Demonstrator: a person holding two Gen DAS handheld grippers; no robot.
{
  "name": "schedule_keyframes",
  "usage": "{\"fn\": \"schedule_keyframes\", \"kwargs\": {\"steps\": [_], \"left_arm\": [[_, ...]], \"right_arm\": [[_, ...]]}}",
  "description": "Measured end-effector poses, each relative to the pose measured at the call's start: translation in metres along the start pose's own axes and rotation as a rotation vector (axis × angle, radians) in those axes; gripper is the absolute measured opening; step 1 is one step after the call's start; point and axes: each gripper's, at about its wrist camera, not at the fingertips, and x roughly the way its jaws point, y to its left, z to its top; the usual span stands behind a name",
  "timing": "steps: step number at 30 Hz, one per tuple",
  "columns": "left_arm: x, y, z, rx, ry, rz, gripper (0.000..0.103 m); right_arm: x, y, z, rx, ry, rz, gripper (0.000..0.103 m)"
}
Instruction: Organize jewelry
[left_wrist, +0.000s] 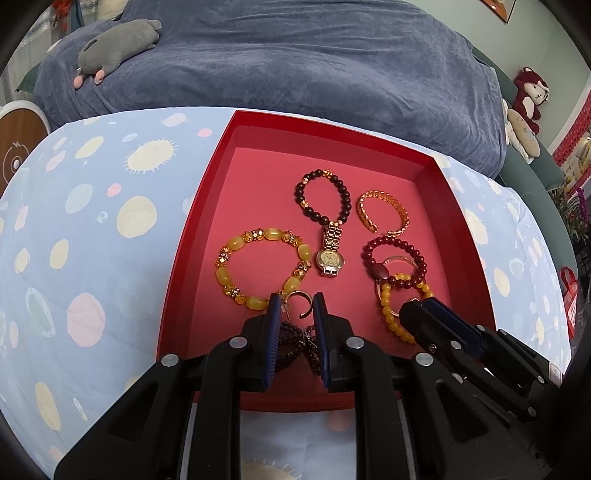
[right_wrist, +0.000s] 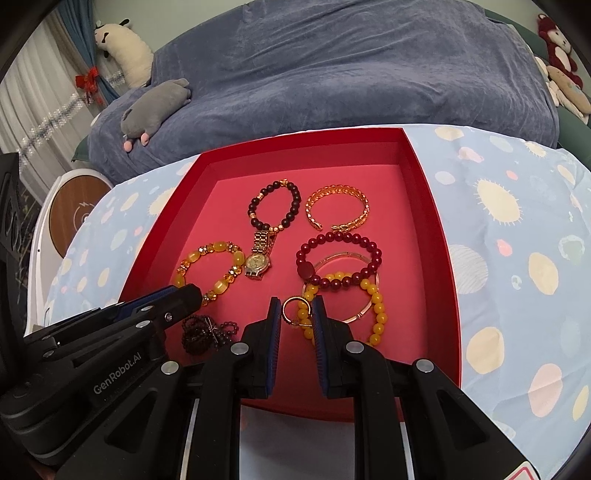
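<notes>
A red box (left_wrist: 199, 206) (right_wrist: 432, 221) lies on the spotted sheet and holds several bracelets and a gold watch (left_wrist: 330, 258) (right_wrist: 257, 262). My left gripper (left_wrist: 296, 306) hangs low over the box's near side, shut on a small gold hoop (left_wrist: 300, 292) that spans its narrow gap. A heap of dark beads (left_wrist: 295, 347) (right_wrist: 207, 332) lies under it. My right gripper (right_wrist: 296, 308) is shut on a second gold hoop (right_wrist: 294, 298), just above a yellow bead bracelet (right_wrist: 376, 306) (left_wrist: 391, 306). Each view shows the other gripper from the side: the right gripper (left_wrist: 413, 310) and the left gripper (right_wrist: 195, 295).
In the box lie a chunky amber bracelet (left_wrist: 258, 266), a dark bead bracelet (left_wrist: 321, 195), a gold chain bracelet (left_wrist: 384, 210) and a red bead bracelet (left_wrist: 397, 258). Behind are a blue blanket (left_wrist: 295, 55) with a grey plush (left_wrist: 118, 44), and a round white device (right_wrist: 74, 218) at the left.
</notes>
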Motion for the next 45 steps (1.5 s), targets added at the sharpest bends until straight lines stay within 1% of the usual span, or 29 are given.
{"fn": "schedule_keyframes", "kwargs": {"steps": [8,12,38,43,45], "left_arm": [[-0.004,-0.002,-0.003,-0.003,-0.009,-0.001,0.019],[-0.008,-0.003,-0.005,-0.008,-0.01,-0.002,0.025],[-0.07,-0.019,-0.039,0.024,-0.049,-0.015,0.025],[-0.079,-0.02,-0.048,0.029,-0.051,0.0,0.031],[-0.084,-0.021,-0.054,0.031,-0.052,0.003,0.032]], "right_arm": [[-0.007,0.001,-0.003,0.001,-0.007,-0.006,0.021],[-0.015,0.001,-0.004,0.008,-0.014,-0.005,0.021],[-0.081,0.01,-0.035,0.006,-0.062,-0.011,0.021],[-0.092,0.01,-0.045,0.009,-0.059,-0.019,0.021],[-0.095,0.01,-0.049,0.01,-0.058,-0.02,0.021]]}}
